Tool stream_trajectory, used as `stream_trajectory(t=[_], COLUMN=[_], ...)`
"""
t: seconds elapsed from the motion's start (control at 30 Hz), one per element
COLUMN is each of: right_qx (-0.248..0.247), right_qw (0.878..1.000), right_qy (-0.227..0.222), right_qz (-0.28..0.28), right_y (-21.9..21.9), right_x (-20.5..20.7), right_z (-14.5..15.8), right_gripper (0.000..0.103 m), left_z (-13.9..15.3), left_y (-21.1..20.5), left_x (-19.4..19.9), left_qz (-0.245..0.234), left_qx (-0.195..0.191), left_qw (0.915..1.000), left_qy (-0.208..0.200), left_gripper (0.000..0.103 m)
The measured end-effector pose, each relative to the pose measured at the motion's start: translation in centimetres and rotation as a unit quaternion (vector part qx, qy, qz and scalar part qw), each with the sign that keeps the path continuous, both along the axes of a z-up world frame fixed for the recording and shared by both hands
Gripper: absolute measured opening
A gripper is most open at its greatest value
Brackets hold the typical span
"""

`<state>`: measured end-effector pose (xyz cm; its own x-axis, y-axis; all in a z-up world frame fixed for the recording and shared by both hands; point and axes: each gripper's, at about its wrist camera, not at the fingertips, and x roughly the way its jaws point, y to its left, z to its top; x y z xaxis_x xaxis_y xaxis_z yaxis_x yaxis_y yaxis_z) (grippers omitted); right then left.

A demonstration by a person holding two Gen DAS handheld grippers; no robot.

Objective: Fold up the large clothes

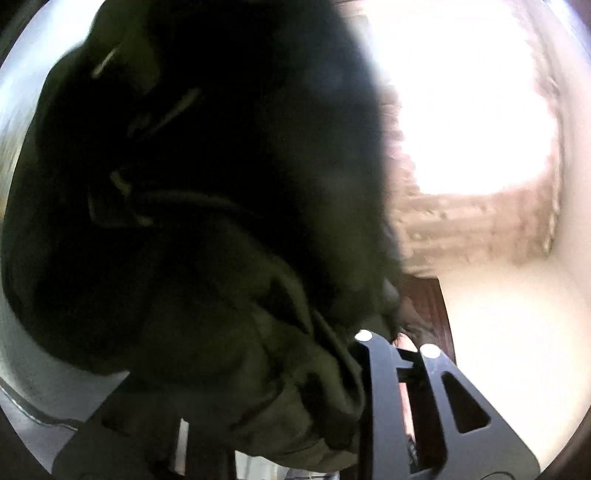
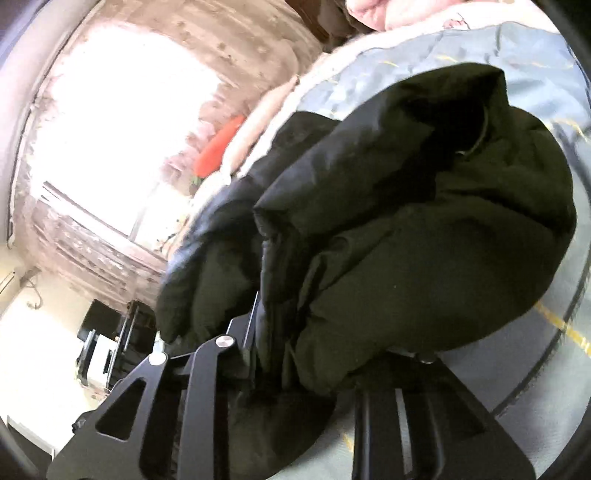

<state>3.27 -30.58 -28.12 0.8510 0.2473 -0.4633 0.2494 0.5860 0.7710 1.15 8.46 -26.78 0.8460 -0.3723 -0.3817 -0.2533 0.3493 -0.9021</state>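
Note:
A big dark olive-black padded jacket (image 1: pixel 192 229) fills most of the left wrist view and hangs in bunched folds. My left gripper (image 1: pixel 347 354) is shut on a fold of the jacket; only its right finger (image 1: pixel 436 373) shows, the other is buried in cloth. In the right wrist view the same jacket (image 2: pixel 424 229) drapes over my right gripper (image 2: pixel 273 332), which is shut on a thick fold of it. The jacket is held up above a grey-blue bed cover (image 2: pixel 417 55).
A bright window (image 2: pixel 110 122) with pale brown curtains lies behind. A red object (image 2: pixel 218 147) and pink bedding (image 2: pixel 399 11) sit at the bed's far side. A dark wooden headboard (image 1: pixel 428 306) and cream wall (image 1: pixel 517 332) are at the right.

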Motion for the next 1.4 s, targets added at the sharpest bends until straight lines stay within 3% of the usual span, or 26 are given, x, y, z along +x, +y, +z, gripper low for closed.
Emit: stream_trajectory(t=[0.1, 0.17, 0.33, 0.43, 0.57, 0.67, 0.73, 0.83, 0.87, 0.93, 0.97, 1.03, 1.17, 1.27, 1.3, 1.33, 1.4], right_qx=[0.033, 0.020, 0.003, 0.006, -0.003, 0.001, 0.004, -0.039, -0.079, -0.124, -0.143, -0.147, -0.153, -0.145, -0.136, -0.121, -0.099], right_qw=[0.999, 0.999, 0.996, 0.995, 0.995, 0.997, 0.998, 0.996, 0.992, 0.986, 0.983, 0.983, 0.984, 0.985, 0.986, 0.988, 0.988], right_qy=[-0.023, -0.039, -0.085, -0.099, -0.098, -0.065, -0.032, 0.039, 0.063, 0.075, 0.078, 0.079, 0.059, 0.052, 0.049, 0.042, 0.030], right_qz=[-0.007, -0.014, -0.024, -0.020, 0.018, 0.040, 0.058, 0.076, 0.082, 0.088, 0.086, 0.078, 0.076, 0.078, 0.079, 0.086, 0.114], right_y=[-0.6, -0.5, -0.3, -0.2, -0.2, -0.4, -0.4, 0.8, 1.5, 2.4, 2.8, 3.1, 3.7, 3.6, 3.7, 3.7, 3.5], right_x=[1.4, 2.9, 7.0, 11.1, 18.0, 24.6, 28.2, 34.8, 37.1, 39.6, 40.7, 42.0, 42.9, 42.6, 42.3, 42.1, 42.0], right_z=[1.6, 3.4, 7.1, 8.9, 11.0, 11.3, 10.6, 8.2, 7.1, 5.7, 5.0, 4.1, 2.8, 2.8, 3.0, 3.2, 4.4], right_gripper=[0.026, 0.026, 0.026, 0.026, 0.027, 0.029, 0.030, 0.030, 0.030, 0.029, 0.029, 0.030, 0.031, 0.032, 0.036, 0.044, 0.072], left_z=[3.0, 4.6, 8.3, 10.2, 13.7, 14.2, 13.7, 9.8, 8.9, 7.9, 7.8, 7.4, 7.3, 7.8, 8.6, 9.4, 11.3], left_y=[-0.2, -0.3, -0.9, -0.9, -0.9, -0.5, -0.2, 0.3, 0.3, -0.2, -0.9, -1.9, -2.5, -3.6, -3.9, -3.5, -4.1], left_x=[1.6, 2.8, 8.2, 11.7, 19.1, 26.4, 31.6, 40.3, 42.1, 45.1, 46.6, 48.1, 48.8, 49.9, 50.0, 49.9, 50.0], left_qz=[0.000, 0.011, 0.033, 0.033, 0.049, 0.037, 0.027, 0.011, 0.003, -0.014, -0.023, -0.032, -0.015, -0.048, -0.078, -0.099, -0.113], left_qx=[-0.005, -0.036, -0.057, -0.054, 0.025, 0.050, 0.077, 0.065, 0.066, 0.098, 0.136, 0.184, 0.201, 0.219, 0.231, 0.244, 0.289], left_qw=[0.9995, 0.9975, 0.9921, 0.9915, 0.9945, 0.9967, 0.9967, 0.9937, 0.9925, 0.9900, 0.9868, 0.9799, 0.9791, 0.9745, 0.9697, 0.9646, 0.9503], left_qy=[-0.032, -0.060, -0.107, -0.113, -0.088, -0.052, 0.002, 0.091, 0.103, 0.101, 0.086, 0.069, 0.025, 0.009, 0.000, -0.004, 0.020], left_gripper=[0.023, 0.023, 0.023, 0.024, 0.027, 0.035, 0.051, 0.053, 0.053, 0.050, 0.049, 0.048, 0.050, 0.076, 0.098, 0.101, 0.101])
